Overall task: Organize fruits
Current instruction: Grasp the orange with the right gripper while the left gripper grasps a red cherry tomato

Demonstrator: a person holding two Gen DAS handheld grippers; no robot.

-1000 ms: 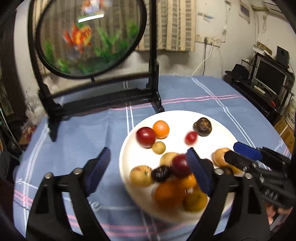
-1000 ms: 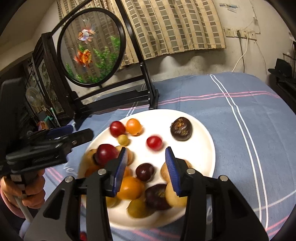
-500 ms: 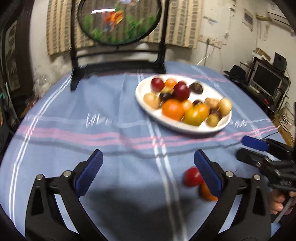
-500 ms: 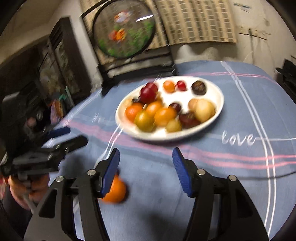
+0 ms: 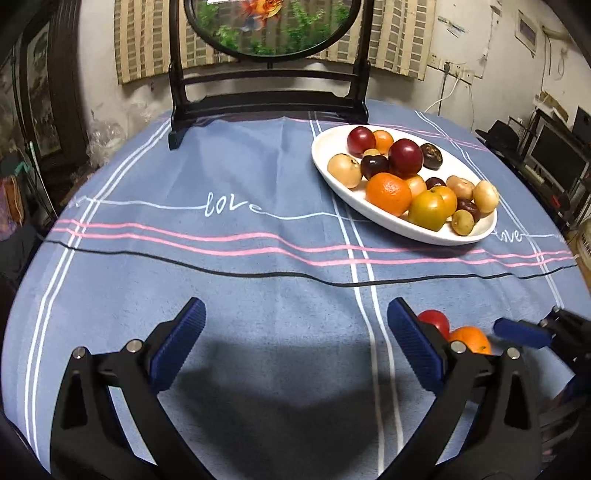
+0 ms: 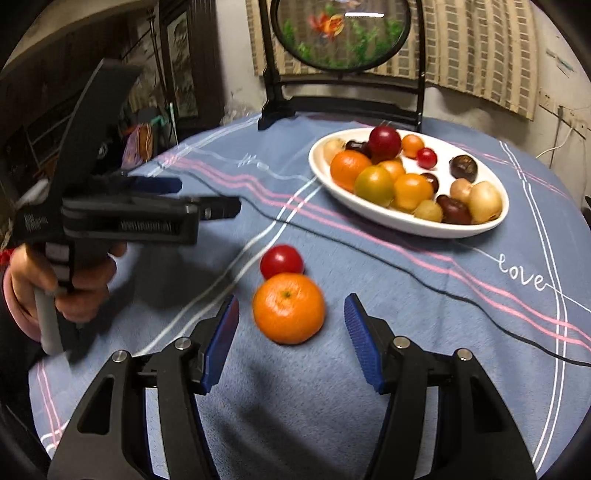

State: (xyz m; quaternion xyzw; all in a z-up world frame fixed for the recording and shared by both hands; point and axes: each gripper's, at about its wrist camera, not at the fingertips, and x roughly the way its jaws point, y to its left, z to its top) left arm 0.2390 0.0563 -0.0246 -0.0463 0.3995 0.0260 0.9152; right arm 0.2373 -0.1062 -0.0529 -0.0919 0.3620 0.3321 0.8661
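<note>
Fruits: most heaped on white plate (image 6: 406,221); orange (image 6: 289,308), red tomato (image 6: 281,261) touching on bench cloth | right tongs (image 6: 291,339) part-open astride orange, no contact | left tongs (image 5: 295,345) wide, empty | step: sorting out; next: fetch another.

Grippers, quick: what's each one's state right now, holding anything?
Left gripper: open, holding nothing.
Right gripper: open, orange between its jaws, not gripped.

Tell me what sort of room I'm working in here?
Most likely a lived-in home room: a round table under a blue "love" tablecloth, a plate of fruit, a goldfish-painted round screen by a curtained wall, and a monitor on a cluttered desk.
</note>
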